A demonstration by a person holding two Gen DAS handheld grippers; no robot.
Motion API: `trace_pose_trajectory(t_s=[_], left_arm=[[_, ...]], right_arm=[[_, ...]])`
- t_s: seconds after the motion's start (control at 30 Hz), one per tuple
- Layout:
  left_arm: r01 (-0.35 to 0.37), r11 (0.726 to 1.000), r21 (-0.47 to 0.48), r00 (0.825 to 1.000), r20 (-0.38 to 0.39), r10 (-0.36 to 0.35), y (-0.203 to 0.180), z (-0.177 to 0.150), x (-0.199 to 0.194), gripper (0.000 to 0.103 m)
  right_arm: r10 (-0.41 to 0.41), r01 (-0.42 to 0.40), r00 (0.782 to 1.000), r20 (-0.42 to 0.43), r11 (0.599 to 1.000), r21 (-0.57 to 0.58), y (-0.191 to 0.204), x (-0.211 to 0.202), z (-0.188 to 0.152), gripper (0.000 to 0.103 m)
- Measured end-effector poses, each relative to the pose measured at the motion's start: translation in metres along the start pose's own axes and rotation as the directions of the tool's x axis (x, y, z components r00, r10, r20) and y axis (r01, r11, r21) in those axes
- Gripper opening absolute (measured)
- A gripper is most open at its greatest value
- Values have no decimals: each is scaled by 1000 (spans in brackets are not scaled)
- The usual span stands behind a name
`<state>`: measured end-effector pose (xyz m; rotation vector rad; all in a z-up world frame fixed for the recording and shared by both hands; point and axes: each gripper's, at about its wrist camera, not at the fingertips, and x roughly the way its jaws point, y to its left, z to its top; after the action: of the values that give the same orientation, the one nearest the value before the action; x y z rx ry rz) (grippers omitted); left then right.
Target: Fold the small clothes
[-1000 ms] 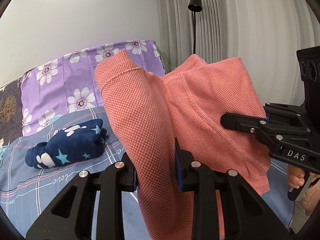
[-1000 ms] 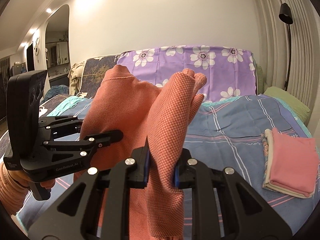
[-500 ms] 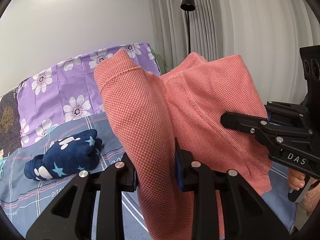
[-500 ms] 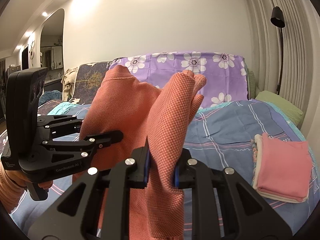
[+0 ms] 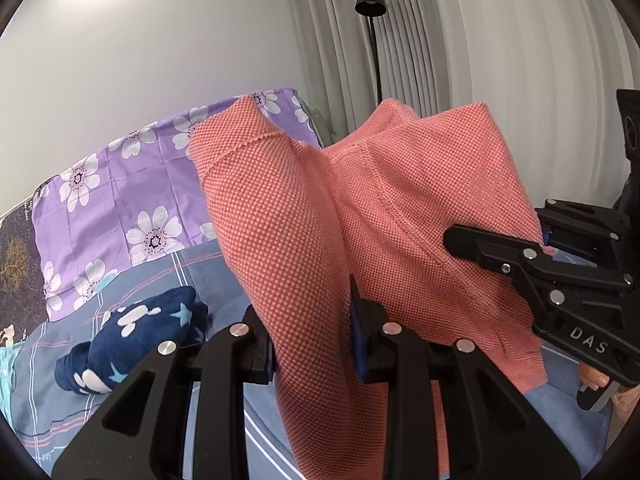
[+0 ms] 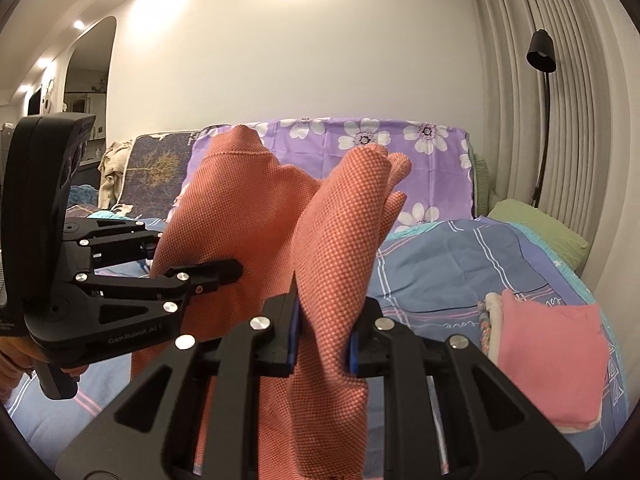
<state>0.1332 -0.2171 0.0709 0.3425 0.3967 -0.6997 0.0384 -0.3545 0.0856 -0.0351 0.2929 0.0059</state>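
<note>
Black fingers (image 5: 256,344) of the left gripper (image 5: 312,344) and right gripper (image 6: 322,336) are each pinching a fold of the coral-red waffle-knit garment (image 5: 280,240), holding it aloft over the blue plaid bedsheet (image 6: 460,264), while a folded pink cloth stack (image 6: 548,352) is lying nearby.

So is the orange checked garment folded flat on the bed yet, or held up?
Held up, not folded flat: the orange garment hangs bunched between the left gripper and right gripper, both clamped on it above the bed.
</note>
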Motion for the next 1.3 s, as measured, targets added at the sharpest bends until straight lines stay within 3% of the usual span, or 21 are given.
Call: trace_pose_trajectory(t_s=[0.43, 0.73, 1.3], left_arm=[[-67, 997, 32, 997, -32, 68, 22, 27, 60, 29], [-139, 990, 20, 987, -83, 141, 48, 44, 113, 29], [-187, 982, -1, 964, -194, 183, 81, 38, 189, 30]], right_arm=[[-46, 47, 999, -20, 998, 35, -29, 68, 15, 18], [-69, 76, 993, -99, 994, 74, -49, 144, 31, 17], [-97, 122, 979, -180, 983, 138, -63, 229, 17, 17]])
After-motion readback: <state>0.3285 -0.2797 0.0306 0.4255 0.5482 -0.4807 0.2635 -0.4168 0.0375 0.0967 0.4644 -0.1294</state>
